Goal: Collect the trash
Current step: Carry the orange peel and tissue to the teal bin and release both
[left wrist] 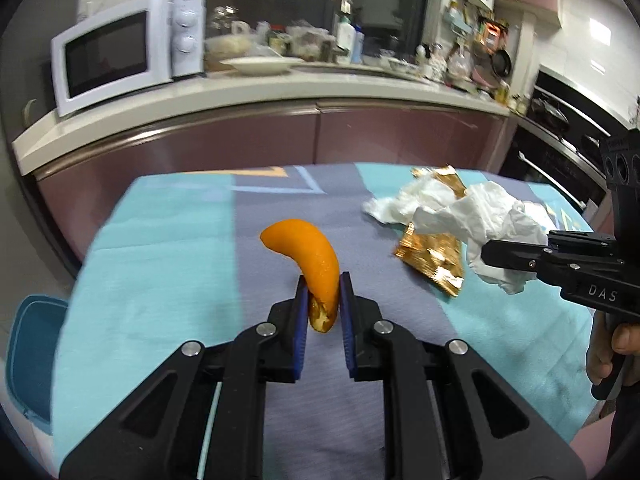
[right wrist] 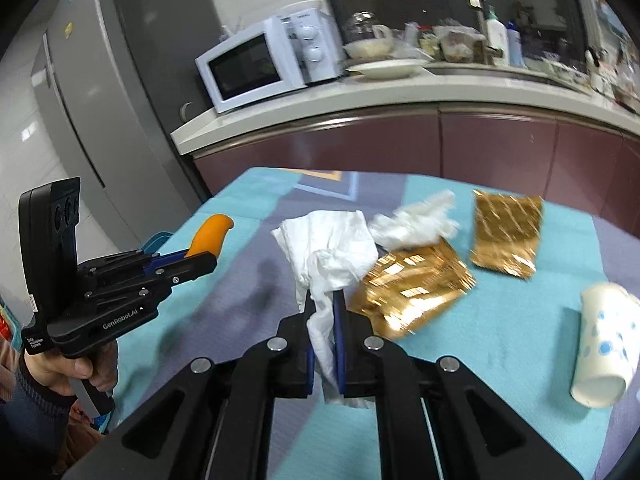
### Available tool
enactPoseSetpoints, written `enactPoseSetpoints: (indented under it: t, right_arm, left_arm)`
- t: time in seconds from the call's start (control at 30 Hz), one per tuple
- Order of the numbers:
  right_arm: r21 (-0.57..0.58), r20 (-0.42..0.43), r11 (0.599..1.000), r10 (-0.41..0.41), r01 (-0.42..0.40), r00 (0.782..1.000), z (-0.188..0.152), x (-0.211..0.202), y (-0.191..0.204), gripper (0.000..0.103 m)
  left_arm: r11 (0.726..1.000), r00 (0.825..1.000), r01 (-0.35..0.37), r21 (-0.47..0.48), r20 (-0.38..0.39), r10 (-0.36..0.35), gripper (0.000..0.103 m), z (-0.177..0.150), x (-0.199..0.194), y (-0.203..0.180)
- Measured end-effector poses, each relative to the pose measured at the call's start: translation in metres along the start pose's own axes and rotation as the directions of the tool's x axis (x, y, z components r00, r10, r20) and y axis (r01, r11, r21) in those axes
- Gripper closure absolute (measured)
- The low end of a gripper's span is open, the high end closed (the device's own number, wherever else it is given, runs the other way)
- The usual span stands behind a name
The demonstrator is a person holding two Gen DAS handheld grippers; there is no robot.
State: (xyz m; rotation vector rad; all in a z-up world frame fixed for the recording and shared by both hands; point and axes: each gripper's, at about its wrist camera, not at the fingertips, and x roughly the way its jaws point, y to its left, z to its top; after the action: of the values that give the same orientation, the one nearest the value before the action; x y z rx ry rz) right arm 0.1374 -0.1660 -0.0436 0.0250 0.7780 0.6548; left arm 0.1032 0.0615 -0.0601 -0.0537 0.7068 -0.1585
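Observation:
My left gripper is shut on a curved orange peel and holds it above the table; the peel also shows in the right wrist view. My right gripper is shut on a crumpled white tissue, lifted off the cloth; the tissue also shows in the left wrist view. A second white tissue, two gold foil wrappers and a tipped paper cup with blue dots lie on the table.
The table has a blue and grey cloth. A blue bin stands off its left edge. Behind is a counter with a white microwave, a plate and clutter. A fridge stands left.

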Motion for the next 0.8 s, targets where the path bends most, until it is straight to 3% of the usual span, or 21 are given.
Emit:
enactPoseSetpoints:
  t: [0.3,0.4,0.63,0.8]
  right_arm:
    - [-0.129,-0.03,0.984,0.12,-0.122,0.992,0.039,0.047,0.082,0.096]
    - [-0.172,-0.045,0.968,0.177,-0.182,0.983,0.056,0.069,0.115,0.096]
    - [-0.261,-0.109,0.915,0.289,-0.308,0.951,0.091,0.13,0.209,0.096]
    - [-0.297,-0.186,0.885,0.316,-0.36,0.93,0.101,0.183,0.273,0.096]
  left_arm:
    - [0.983,0.986,-0.135,-0.121,0.081,0.145,0.088,-0.004,-0.066,0.089]
    - [0.969,0.974,-0.193,-0.152,0.093,0.208,0.088,-0.007,-0.088,0.125]
    - [0.907,0.924,-0.343,-0.244,0.083,0.372,0.088,-0.025,-0.136,0.226]
    - [0.87,0.902,-0.402,-0.285,0.038,0.429,0.088,-0.042,-0.151,0.286]
